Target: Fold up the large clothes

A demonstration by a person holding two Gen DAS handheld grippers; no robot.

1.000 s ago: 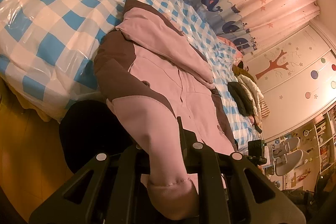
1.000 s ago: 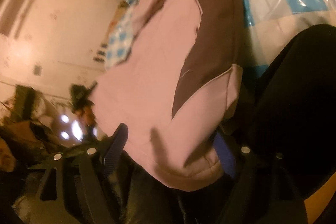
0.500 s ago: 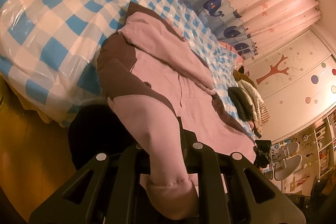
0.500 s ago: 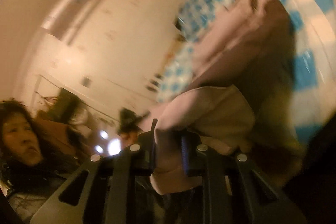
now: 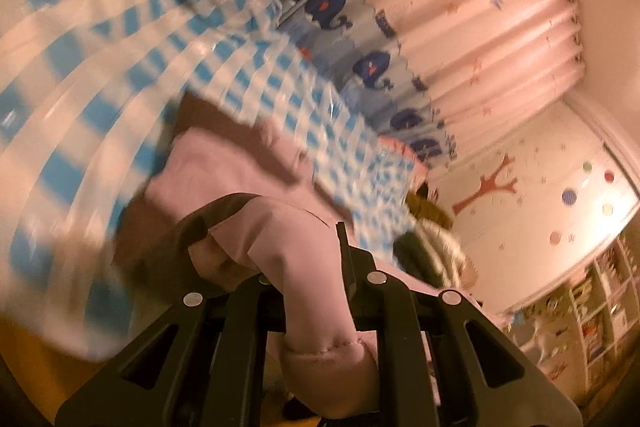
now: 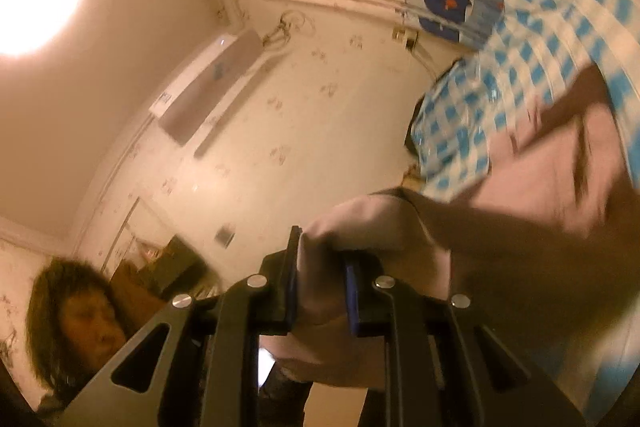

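A blue-checked bed cover [image 5: 100, 75] carries the pink and brown jacket [image 5: 240, 171], which is bunched and partly lifted. The left gripper [image 5: 312, 267] is pinched on a pink sleeve; the right gripper [image 6: 320, 267] is likewise clamped on pink cloth.

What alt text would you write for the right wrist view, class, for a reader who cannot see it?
The right gripper is shut on a pink and brown garment, lifting its edge from a blue checked bed cover. Behind are a whale-print curtain, a wall air conditioner and a person's face.
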